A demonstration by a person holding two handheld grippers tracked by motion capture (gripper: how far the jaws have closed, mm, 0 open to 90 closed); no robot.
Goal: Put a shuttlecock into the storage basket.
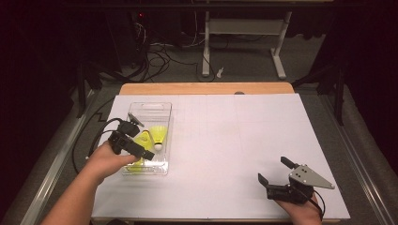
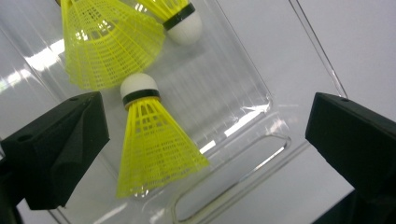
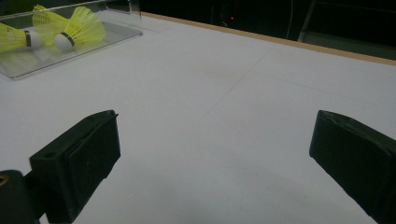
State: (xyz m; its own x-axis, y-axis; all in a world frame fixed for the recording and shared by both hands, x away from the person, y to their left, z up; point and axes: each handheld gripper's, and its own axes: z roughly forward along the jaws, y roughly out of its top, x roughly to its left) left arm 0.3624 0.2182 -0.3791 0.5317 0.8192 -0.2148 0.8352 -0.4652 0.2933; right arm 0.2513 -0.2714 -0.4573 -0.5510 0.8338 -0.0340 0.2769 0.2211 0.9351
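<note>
black jaws of the left gripper stand wide apart, gripping nothing, over a yellow mesh shuttlecock with a white cork, lying in the clear tray. right gripper rests low near the table's front edge, jaws spread and empty.

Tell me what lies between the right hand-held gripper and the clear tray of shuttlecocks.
Nothing: from the right hand-held gripper to the clear tray, the right gripper view shows bare white table.
</note>
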